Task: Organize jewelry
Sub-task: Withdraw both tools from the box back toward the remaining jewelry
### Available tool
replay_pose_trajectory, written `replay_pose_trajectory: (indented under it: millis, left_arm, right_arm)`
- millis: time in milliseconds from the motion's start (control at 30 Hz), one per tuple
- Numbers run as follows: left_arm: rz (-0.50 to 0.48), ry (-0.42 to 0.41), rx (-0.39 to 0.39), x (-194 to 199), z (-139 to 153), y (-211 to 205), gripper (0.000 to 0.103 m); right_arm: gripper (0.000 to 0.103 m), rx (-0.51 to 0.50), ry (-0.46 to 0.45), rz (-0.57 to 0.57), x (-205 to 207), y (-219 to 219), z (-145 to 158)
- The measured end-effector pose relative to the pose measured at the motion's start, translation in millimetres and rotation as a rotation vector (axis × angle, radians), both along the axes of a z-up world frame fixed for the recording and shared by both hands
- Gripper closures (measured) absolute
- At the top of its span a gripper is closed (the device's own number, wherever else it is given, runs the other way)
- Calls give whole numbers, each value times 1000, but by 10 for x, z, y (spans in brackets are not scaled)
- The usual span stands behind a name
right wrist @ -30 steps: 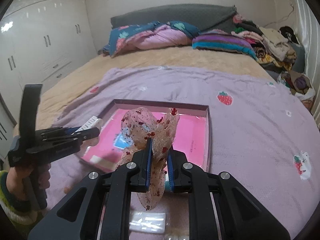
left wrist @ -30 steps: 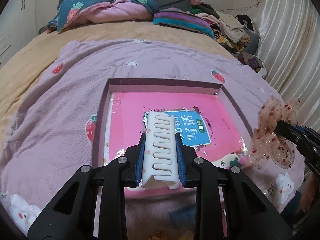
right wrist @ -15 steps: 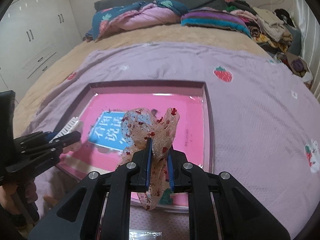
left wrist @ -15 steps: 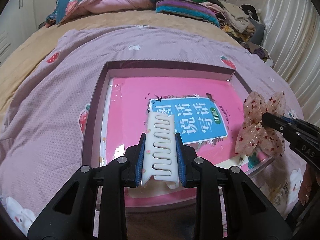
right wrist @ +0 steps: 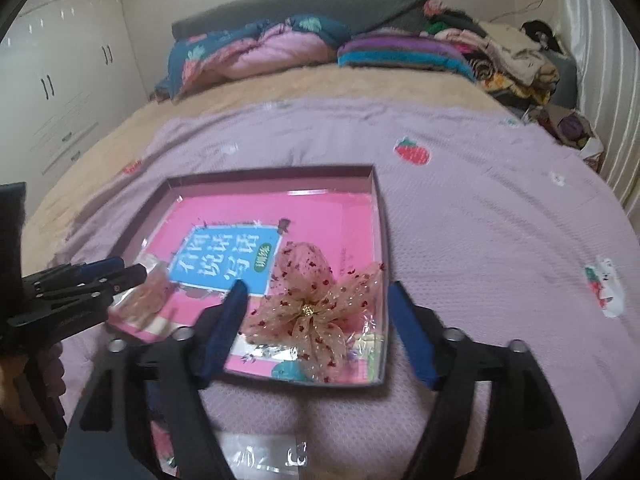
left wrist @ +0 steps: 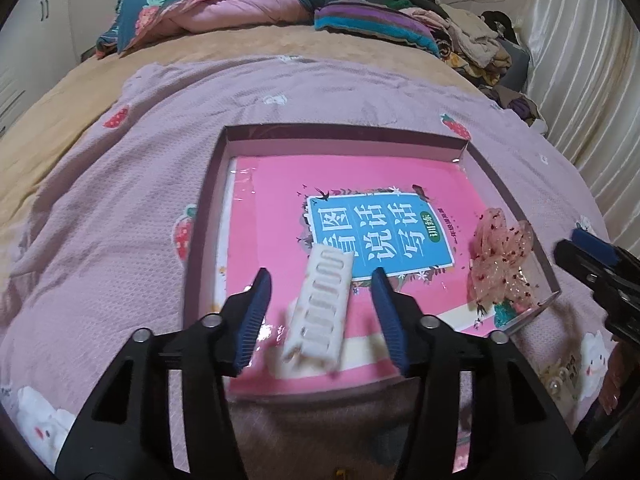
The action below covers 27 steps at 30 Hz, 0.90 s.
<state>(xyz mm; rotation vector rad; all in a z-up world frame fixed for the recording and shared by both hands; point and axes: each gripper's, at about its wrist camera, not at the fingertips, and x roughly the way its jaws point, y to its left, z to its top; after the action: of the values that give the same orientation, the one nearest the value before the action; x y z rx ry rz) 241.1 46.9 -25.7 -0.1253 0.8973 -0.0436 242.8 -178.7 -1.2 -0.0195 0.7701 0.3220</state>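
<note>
A shallow mauve box point(left wrist: 344, 135) lies on the bed with a pink book point(left wrist: 280, 208) inside. A white hair clip point(left wrist: 322, 312) lies on the book at the near edge, between the wide-open jaws of my left gripper point(left wrist: 322, 300). A sheer pink bow with red speckles point(right wrist: 316, 312) lies in the box's near right corner, between the open jaws of my right gripper point(right wrist: 316, 320). The bow also shows in the left wrist view point(left wrist: 500, 264). The box also shows in the right wrist view point(right wrist: 376, 184).
A lilac blanket with strawberry prints point(left wrist: 120, 200) covers the bed. Quilts and piled clothes point(left wrist: 400, 24) lie at the headboard. A clear packet point(right wrist: 264, 456) lies under the right gripper. Small pearl pieces point(left wrist: 560, 376) lie right of the box. White curtains point(left wrist: 592, 60) hang at right.
Both grippers opened and let go: the white clip dropped onto the book at the near edge, and the bow dropped into the box's near right corner.
</note>
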Motion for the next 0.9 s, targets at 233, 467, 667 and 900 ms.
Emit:
replay_pose_trajectory:
  millis: [233,467,667,900]
  left_arm:
    - [34,-39,-10,-235,265,54,11]
    - [47,-95,-17,-557,506,48,9]
    - [44,-124,-24,-810,632,29,9]
    - [36,-143,-29,-1070,725,19,9]
  right_arm:
    - [14,-18,-73,9,-344,-116,216]
    - [11,23,-104,37,-668,-212,363]
    - [9,43,-132,71,-901,-230,482]
    - [9,63,-149,116,-1133,-260,584]
